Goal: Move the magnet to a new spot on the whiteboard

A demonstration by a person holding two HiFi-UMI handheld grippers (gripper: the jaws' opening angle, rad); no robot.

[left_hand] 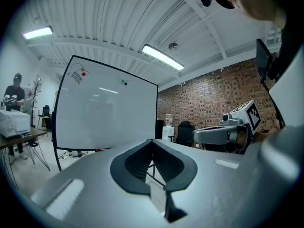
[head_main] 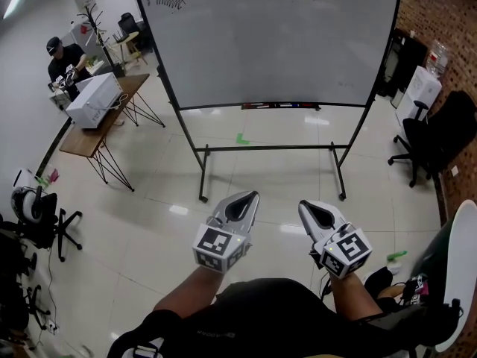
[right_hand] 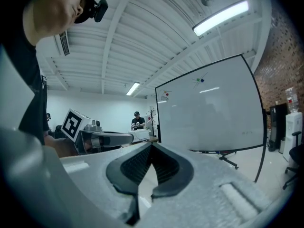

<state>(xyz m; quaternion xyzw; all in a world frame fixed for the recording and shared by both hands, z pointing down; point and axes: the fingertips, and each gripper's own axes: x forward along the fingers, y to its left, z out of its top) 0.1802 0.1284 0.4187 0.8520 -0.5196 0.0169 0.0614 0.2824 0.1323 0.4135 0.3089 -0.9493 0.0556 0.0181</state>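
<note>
We're in an open office or lab workspace here: a big rolling whiteboard (head_main: 276, 43) stands on a glossy pale tiled floor (head_main: 149, 222), a red brick wall (head_main: 440, 6) runs down one side, and fluorescent strip lights (left_hand: 161, 57) are fixed to a white ribbed ceiling (right_hand: 142, 42). Off to the side there's a wooden trestle table (head_main: 84, 142) carrying a white box-like machine (head_main: 93, 99), with a person (head_main: 63, 58) busy behind it. Black office chairs (head_main: 440, 134) and a water dispenser (head_main: 422, 88) stand by the brick.
</note>
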